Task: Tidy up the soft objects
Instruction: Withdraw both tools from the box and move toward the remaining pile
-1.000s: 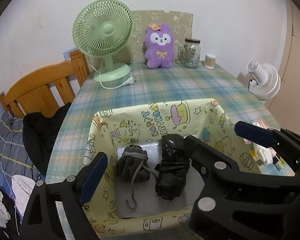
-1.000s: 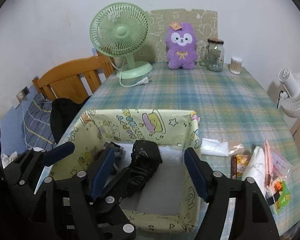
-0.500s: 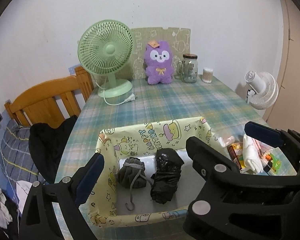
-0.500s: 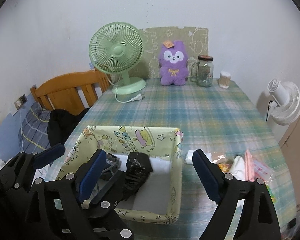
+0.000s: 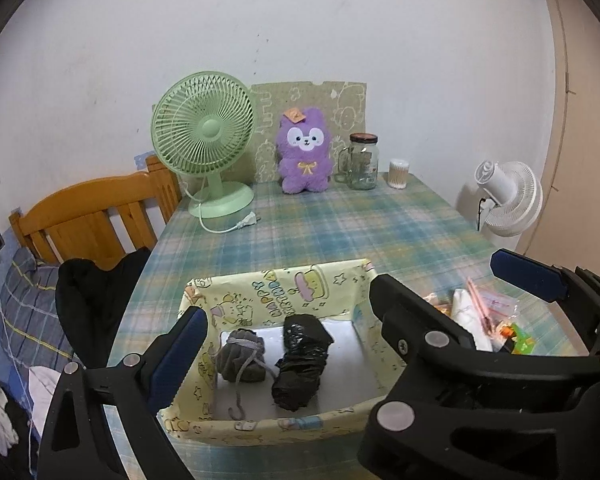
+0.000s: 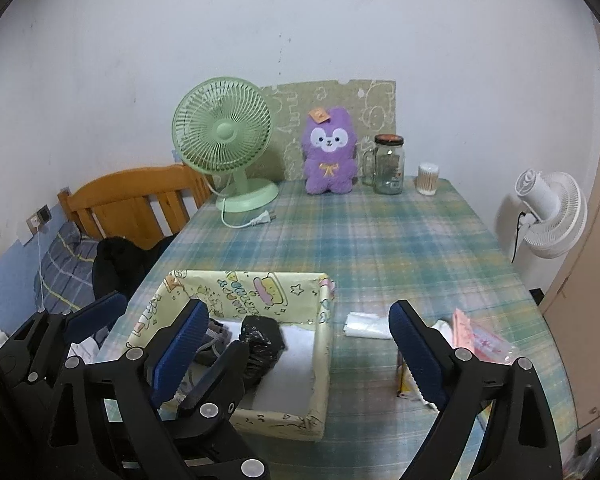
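My right hand-held gripper [image 6: 296, 344] is wide open above the desk [image 6: 380, 240]. A black bag [image 6: 262, 340] sits inside the yellow box [image 6: 316, 360]. A purple bunny [image 6: 330, 152] sits far back.

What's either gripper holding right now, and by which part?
Nothing. The left gripper and right gripper are both open and empty above the box. The grey pouch and black bundle lie loose inside it.

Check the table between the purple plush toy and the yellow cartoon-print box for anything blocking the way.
Nothing visible blocks it. Only bare plaid tablecloth lies between the purple plush toy and the yellow cartoon-print box; the green fan stands off to the left.
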Available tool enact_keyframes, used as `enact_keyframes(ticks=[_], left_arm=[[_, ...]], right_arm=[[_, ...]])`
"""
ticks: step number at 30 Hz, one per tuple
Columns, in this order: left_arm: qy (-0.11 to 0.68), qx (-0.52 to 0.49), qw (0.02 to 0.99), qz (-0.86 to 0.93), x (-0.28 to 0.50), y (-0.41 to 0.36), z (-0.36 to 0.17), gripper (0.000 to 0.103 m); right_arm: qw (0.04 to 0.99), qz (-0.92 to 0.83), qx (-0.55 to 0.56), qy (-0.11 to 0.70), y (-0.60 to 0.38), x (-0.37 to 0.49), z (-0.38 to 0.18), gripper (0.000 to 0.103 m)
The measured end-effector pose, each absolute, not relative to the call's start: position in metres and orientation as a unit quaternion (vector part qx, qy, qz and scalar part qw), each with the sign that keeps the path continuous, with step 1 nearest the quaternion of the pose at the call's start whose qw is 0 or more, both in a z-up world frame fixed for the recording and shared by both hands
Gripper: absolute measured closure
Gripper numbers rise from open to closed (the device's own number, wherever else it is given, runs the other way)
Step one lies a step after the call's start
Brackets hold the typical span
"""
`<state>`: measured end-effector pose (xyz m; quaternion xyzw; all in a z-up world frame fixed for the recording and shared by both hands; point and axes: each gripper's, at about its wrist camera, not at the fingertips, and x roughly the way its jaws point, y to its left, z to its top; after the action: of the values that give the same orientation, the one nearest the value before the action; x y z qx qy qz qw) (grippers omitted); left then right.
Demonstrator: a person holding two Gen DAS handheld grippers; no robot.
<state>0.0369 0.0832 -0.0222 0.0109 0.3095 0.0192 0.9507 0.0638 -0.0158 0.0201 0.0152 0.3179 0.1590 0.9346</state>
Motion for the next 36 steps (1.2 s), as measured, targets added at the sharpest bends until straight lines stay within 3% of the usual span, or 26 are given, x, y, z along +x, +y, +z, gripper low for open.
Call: enact_keyframes(ticks=[36], left_arm=[[0.271, 0.028, 0.961, -0.036, 0.008, -0.024, -0.010, 0.000]], right_arm=[[0.958, 0.087, 0.019, 0.271, -0.121, 0.025, 0.033, 0.000]])
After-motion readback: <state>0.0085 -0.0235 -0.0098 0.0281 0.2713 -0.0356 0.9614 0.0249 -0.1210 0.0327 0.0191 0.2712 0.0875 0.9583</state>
